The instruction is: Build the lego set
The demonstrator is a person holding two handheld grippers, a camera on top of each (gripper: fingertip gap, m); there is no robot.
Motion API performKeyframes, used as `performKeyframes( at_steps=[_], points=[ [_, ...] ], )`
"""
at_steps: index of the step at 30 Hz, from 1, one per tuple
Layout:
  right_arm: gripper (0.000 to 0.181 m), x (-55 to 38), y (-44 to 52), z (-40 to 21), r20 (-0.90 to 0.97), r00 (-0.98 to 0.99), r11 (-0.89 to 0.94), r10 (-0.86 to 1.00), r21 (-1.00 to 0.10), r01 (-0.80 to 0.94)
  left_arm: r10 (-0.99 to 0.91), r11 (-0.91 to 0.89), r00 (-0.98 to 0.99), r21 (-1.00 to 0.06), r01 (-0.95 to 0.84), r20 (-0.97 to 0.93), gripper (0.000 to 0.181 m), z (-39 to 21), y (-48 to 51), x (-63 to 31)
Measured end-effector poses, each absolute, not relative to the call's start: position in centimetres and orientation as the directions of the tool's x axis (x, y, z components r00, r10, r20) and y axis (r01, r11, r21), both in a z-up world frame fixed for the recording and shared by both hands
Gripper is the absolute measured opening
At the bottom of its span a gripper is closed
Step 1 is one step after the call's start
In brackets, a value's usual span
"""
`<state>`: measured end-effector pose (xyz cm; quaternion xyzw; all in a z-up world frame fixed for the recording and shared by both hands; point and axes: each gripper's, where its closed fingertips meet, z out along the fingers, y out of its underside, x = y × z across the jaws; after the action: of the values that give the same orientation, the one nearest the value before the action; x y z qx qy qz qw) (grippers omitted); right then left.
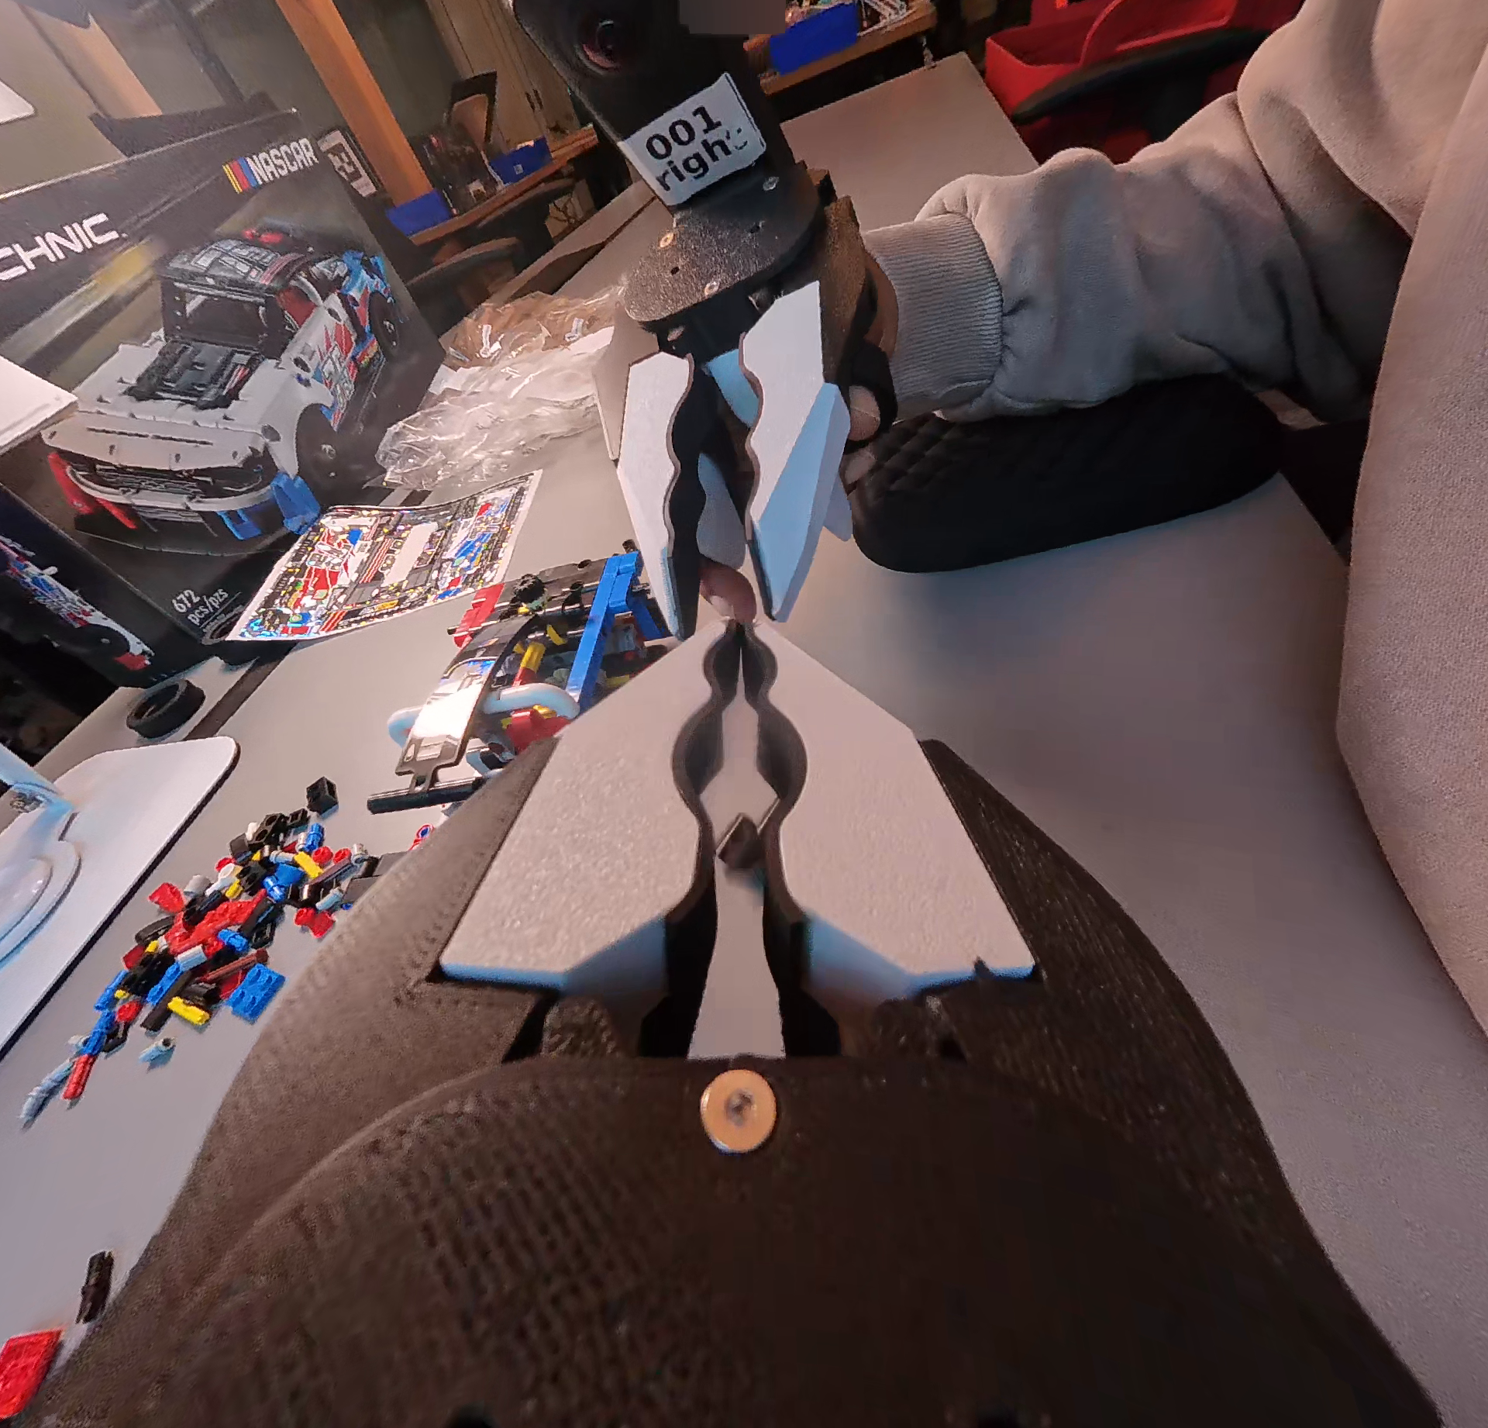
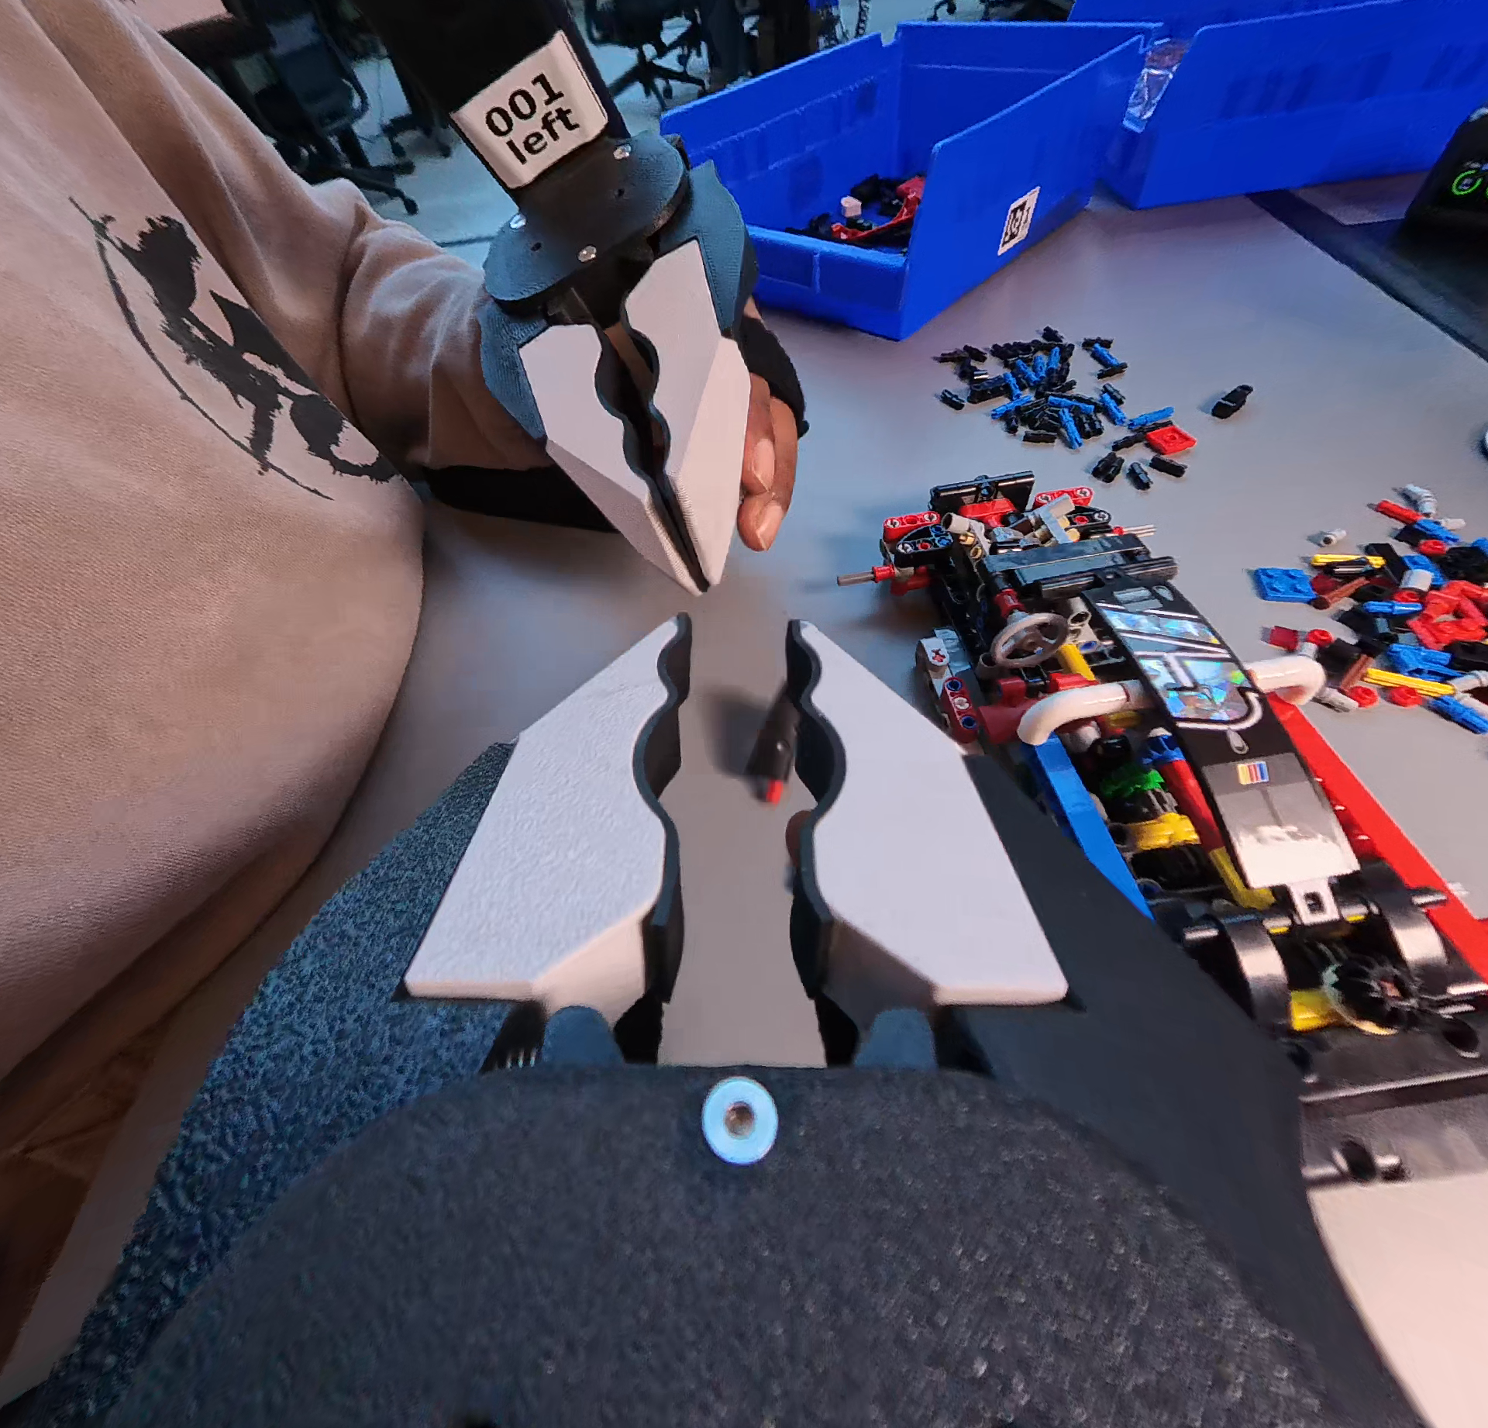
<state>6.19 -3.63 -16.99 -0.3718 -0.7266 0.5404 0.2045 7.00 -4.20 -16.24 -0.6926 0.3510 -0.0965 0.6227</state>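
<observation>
- Lego car chassis (image 2: 1127,713), partly built, is lying on the grey table (image 2: 1208,294) at the right of the right wrist view.
- Right gripper (image 2: 739,632) is sitting at bottom centre with jaws apart; a small black-and-red piece (image 2: 771,745), blurred, is showing in the gap.
- Left gripper (image 2: 699,580) is pointing down at centre, fingers together; whether they are pinching anything cannot be told.
- Loose pieces (image 2: 1401,648) are lying right of the chassis.
- Blue bins (image 2: 950,205) are standing at upper right.
</observation>
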Motion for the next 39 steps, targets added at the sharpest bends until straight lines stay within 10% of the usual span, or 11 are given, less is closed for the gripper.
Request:
performKeyframes(
  at_steps=[22,39],
  points=[
    [0.013,5.7,0.6,-18.6,-0.045,-0.473,0.153,0.88,-0.915,0.373,-0.607,-0.538,0.794,-0.744,-0.396,0.017,0.023,-25.0,-4.1,4.0],
    [0.019,6.2,-0.9,-22.1,0.088,-0.522,0.36,0.849,-0.819,0.447,-0.599,-0.45,0.789,-0.756,-0.475,-0.139,0.004,-24.4,-2.8,4.4]
  ],
)
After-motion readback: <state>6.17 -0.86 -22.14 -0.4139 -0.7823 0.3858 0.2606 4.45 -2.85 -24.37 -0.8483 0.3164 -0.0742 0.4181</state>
